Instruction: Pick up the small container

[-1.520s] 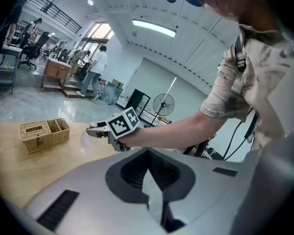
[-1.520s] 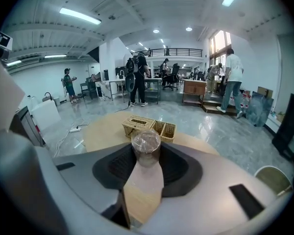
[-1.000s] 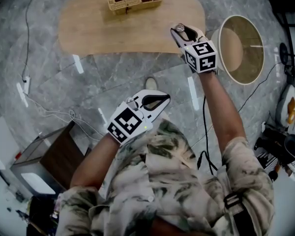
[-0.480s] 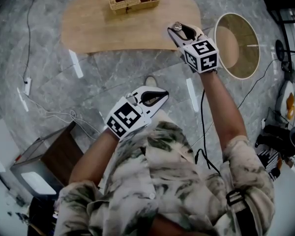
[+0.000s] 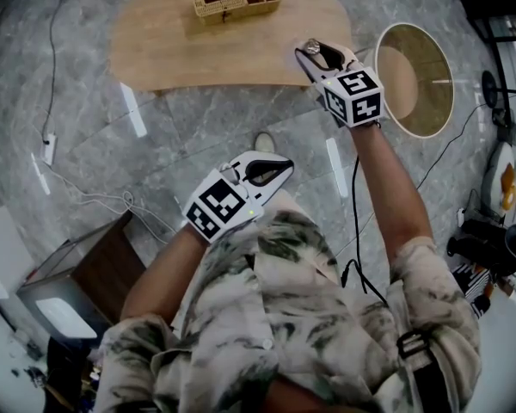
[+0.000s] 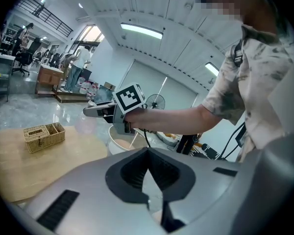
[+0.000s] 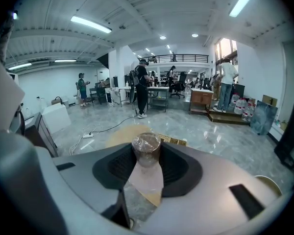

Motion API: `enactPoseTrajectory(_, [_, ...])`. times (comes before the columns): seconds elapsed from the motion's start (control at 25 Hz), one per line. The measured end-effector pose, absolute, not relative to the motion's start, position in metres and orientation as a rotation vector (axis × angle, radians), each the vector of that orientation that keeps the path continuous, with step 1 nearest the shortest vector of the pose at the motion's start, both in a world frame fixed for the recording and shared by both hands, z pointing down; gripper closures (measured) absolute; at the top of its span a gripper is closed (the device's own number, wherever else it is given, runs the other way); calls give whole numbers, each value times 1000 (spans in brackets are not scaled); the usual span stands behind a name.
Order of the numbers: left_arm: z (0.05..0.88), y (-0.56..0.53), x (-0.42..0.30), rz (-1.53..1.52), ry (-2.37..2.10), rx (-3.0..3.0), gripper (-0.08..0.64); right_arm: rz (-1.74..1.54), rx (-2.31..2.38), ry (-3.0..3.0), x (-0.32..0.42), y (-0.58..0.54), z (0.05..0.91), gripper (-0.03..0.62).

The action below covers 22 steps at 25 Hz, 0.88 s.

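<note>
Grey marble floor fills most of the head view. The small container is clamped between the jaws of the right gripper, near their tips, above the right end of the wooden table, upper right of centre. It looks clear, round and light, probably thin plastic. It seems smooth, so it may slip, and a hard squeeze may dent it. A moderate hold on its two sides seems best. The left gripper, at lower centre, has its jaws together and holds nothing.
</note>
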<state>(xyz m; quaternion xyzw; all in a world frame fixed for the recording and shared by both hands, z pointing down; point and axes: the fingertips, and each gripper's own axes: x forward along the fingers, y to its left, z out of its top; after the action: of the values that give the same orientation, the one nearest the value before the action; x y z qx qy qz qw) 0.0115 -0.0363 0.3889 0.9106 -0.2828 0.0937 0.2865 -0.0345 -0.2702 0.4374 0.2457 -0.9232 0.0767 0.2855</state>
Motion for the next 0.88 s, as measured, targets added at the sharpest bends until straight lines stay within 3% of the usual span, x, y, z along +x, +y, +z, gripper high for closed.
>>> enactPoseTrajectory(0.88, [406,-75,29,242,-766,2383,538,231,646,-2442,-19,-313,472,433])
